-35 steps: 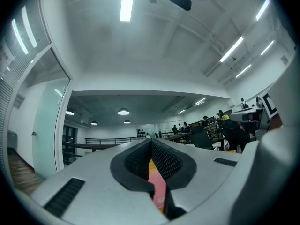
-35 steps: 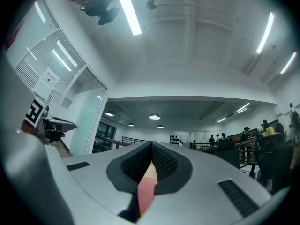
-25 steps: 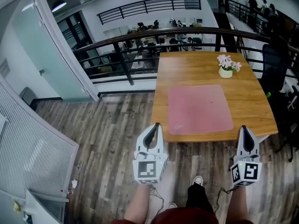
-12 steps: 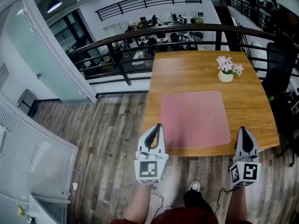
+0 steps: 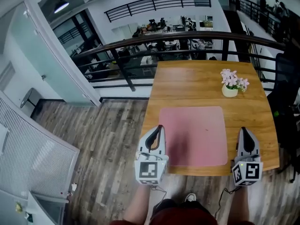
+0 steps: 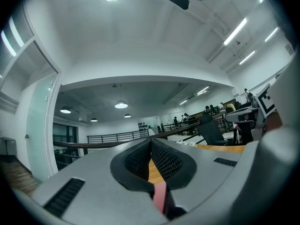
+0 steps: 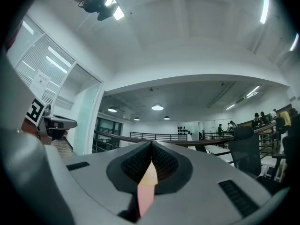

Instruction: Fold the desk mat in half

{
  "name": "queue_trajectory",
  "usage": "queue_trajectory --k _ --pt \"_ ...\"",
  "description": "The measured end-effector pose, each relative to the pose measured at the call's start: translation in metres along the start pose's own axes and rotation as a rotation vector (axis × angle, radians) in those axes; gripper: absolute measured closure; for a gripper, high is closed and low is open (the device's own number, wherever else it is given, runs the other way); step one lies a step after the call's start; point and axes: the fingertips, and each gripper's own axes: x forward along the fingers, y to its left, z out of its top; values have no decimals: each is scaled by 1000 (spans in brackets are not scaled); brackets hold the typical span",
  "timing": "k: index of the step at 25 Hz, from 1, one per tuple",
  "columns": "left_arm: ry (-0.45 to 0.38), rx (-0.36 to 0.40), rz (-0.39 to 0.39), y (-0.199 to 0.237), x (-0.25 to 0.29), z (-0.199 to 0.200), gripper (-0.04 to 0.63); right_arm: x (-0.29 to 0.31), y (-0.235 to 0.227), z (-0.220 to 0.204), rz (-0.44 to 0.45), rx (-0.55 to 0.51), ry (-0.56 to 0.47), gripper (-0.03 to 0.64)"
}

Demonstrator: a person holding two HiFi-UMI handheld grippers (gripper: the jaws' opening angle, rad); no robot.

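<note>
The pink desk mat (image 5: 194,135) lies flat on the wooden table (image 5: 201,83), reaching almost to its near edge. My left gripper (image 5: 158,127) is shut and empty, its tip by the mat's left edge near the front left corner. My right gripper (image 5: 244,129) is also shut and empty, over bare wood just right of the mat's right edge. In the left gripper view the shut left gripper (image 6: 151,139) shows a strip of mat (image 6: 159,197) below it. The right gripper view shows the same, with the right gripper (image 7: 151,143) above a strip of mat (image 7: 146,196).
A small pot of pink flowers (image 5: 230,89) stands on the table behind the mat's far right corner. A dark railing (image 5: 187,36) runs behind the table. A black chair (image 5: 287,74) stands at the right. Wood flooring (image 5: 108,139) lies to the left.
Both grippers have advanced toward the table together. They were short of its near edge and now reach over it beside the mat's near corners. Jaws stayed shut.
</note>
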Motion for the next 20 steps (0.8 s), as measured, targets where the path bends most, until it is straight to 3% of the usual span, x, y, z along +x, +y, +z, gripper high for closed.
queue_trajectory --k 8,20 --pt "20 -1 13 32 56 -19 575 72 9 -10 47 -30 8 607" --pt "-35 -49 -17 109 159 -33 575 188 20 -9 -20 -30 21 607"
